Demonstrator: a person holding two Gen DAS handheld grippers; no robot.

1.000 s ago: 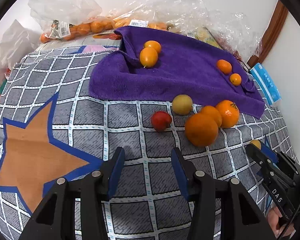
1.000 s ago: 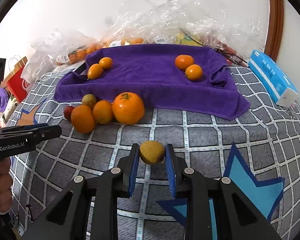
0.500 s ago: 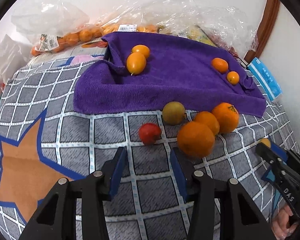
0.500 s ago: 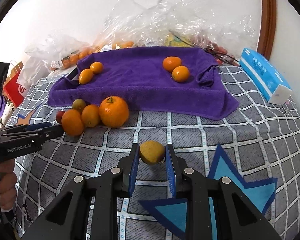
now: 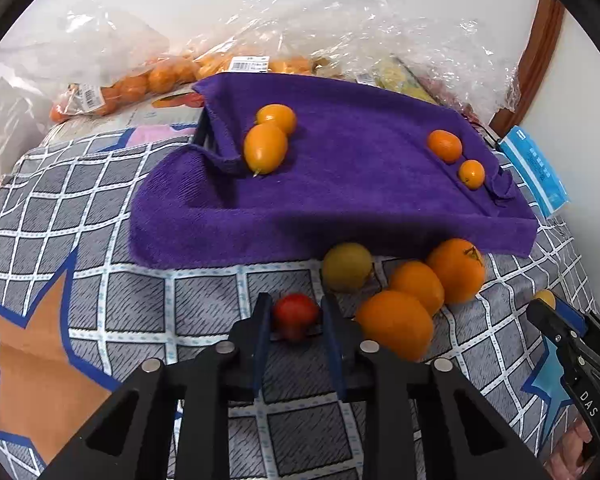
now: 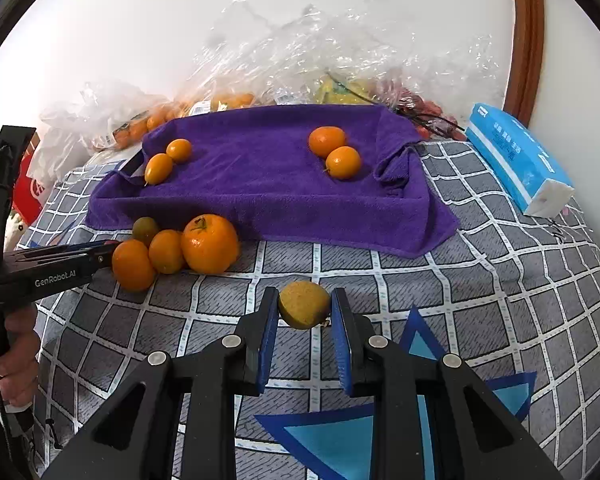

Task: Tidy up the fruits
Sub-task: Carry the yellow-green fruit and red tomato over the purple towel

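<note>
A small red fruit [image 5: 295, 312] lies on the checked cloth between the blue pads of my left gripper [image 5: 294, 304]. Its jaws are closing and both pads touch the fruit. Just right of it sit three oranges [image 5: 394, 330] and a yellow-green fruit [image 5: 347, 266]. My right gripper [image 6: 304, 312] is shut on a yellow fruit [image 6: 304, 304], held a little above the cloth. Behind lies a purple towel [image 5: 360, 184] with two oval orange fruits [image 5: 266, 148] on its left and two small mandarins [image 5: 444, 146] on its right. In the right wrist view the left gripper [image 6: 104, 254] reaches in beside the oranges [image 6: 210, 244].
Clear plastic bags of fruit [image 5: 140, 80] pile against the wall behind the towel. A blue tissue pack [image 6: 516, 160] lies at the right, beside a wooden door frame [image 6: 526, 40]. A red bag [image 6: 28, 192] stands at the far left. A hand [image 6: 18, 344] holds the left gripper's handle.
My left gripper has moved forward to the red fruit, and its jaws have closed from wide apart onto it. The right gripper has stayed put with the yellow fruit.
</note>
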